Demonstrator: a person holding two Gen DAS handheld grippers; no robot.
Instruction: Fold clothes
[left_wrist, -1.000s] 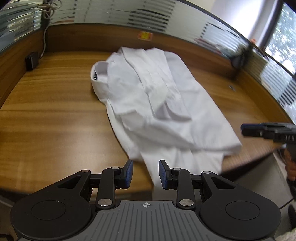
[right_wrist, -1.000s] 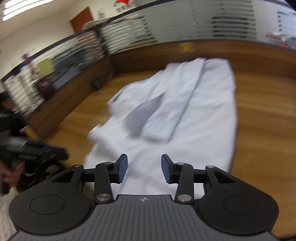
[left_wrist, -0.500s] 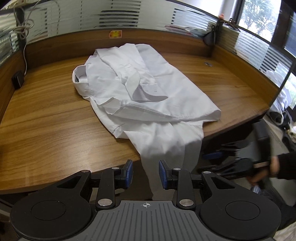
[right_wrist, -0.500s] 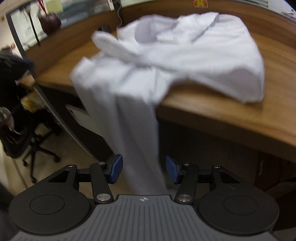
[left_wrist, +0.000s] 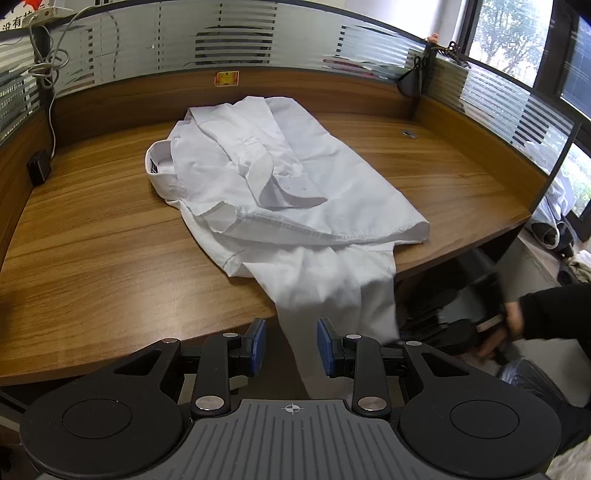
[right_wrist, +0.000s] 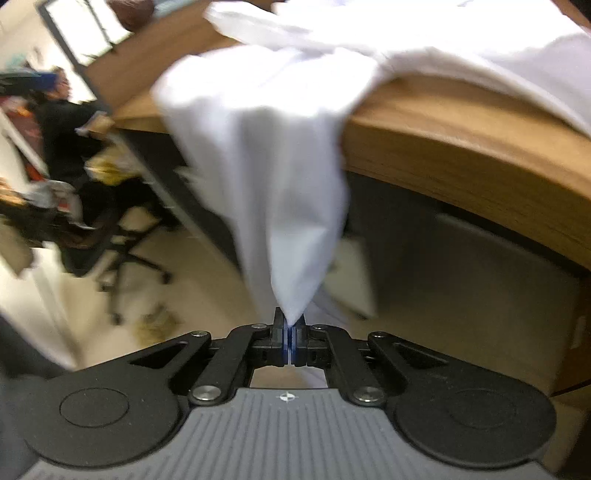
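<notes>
A white shirt is lying crumpled on the wooden counter, collar toward the far left, its lower part hanging over the near edge. The right gripper is sitting below the counter edge, its jaws clamping together on the tip of that hanging cloth. The left gripper is hovering at the near edge, jaws standing apart, holding nothing, with the hanging cloth just beyond them.

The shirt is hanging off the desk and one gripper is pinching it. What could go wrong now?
The right gripper pinches only the tip of the hanging part of the shirt, so the cloth could slip out. Pulling down might drag the whole shirt off the desk and undo the folded sleeves. The left gripper is open and holds nothing down.
</notes>
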